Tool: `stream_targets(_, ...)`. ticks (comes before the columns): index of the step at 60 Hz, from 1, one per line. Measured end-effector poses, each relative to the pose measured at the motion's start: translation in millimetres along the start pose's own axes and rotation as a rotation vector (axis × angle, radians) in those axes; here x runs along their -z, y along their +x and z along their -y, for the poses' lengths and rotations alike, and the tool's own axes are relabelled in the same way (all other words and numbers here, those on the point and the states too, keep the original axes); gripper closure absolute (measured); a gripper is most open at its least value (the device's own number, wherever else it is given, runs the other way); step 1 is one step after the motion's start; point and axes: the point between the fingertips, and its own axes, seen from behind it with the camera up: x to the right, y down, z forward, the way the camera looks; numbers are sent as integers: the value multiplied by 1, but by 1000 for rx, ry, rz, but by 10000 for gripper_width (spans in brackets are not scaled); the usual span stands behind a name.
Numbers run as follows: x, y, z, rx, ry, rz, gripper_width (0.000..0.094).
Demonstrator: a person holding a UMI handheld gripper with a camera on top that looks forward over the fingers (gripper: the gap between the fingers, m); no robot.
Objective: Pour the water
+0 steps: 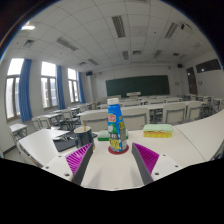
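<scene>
— Where's the bottle?
— The tall blue plastic bottle with a colourful label (116,127) stands upright on the white table (185,140), centre of the frame, just ahead of the fingers.
— And the gripper (113,158)?
— Spread wide, holding nothing; its magenta pads (147,156) flank the bottle's base. A yellow-green sponge (157,131) lies right of it.

The worktop (170,150) looks smooth and matt white; the bottle (116,128) wears a glossy printed wrap.
</scene>
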Motion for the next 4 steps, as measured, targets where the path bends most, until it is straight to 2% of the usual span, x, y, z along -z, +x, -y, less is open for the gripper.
stream_targets(4, 7, -4, -16, -8, 0, 3, 95)
